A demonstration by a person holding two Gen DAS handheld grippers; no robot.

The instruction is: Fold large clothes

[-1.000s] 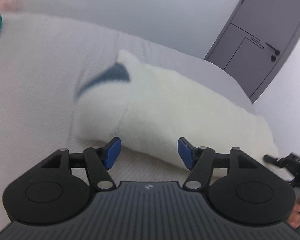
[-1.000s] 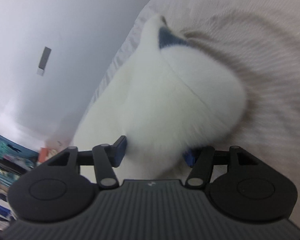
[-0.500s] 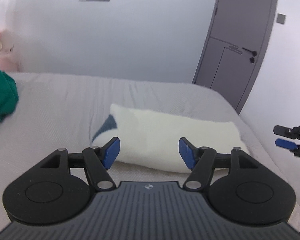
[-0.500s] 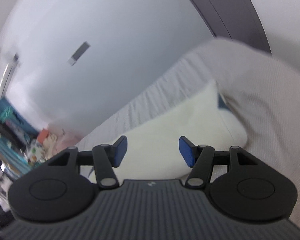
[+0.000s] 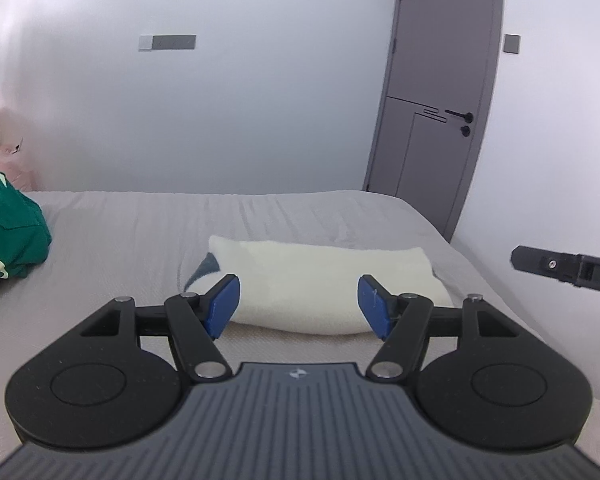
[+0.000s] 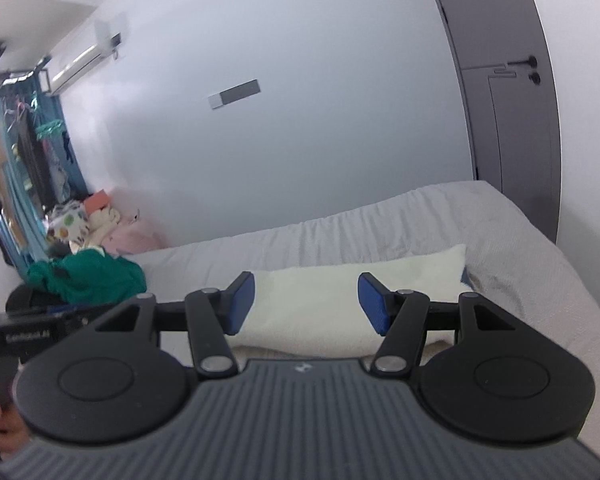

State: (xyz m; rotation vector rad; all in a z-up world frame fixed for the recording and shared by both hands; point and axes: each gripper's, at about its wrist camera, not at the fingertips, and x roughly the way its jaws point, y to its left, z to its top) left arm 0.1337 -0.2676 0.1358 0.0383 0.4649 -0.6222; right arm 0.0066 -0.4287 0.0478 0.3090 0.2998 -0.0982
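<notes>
A grey door [image 5: 436,112] with a black lever handle [image 5: 458,114] stands shut in the white wall beyond the bed [image 5: 140,232], which wears a pale grey ribbed cover. A grey switch plate [image 5: 167,43] sits on that wall. An air conditioner [image 6: 85,60] hangs high up, and colourful clutter [image 6: 80,224] is heaped near pink bedding [image 6: 134,236].

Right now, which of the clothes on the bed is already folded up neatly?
The white garment, lying as a tidy rolled bundle mid-bed, straight ahead of both grippers. The green garment lies in a crumpled heap at the bed's far left edge.
</notes>
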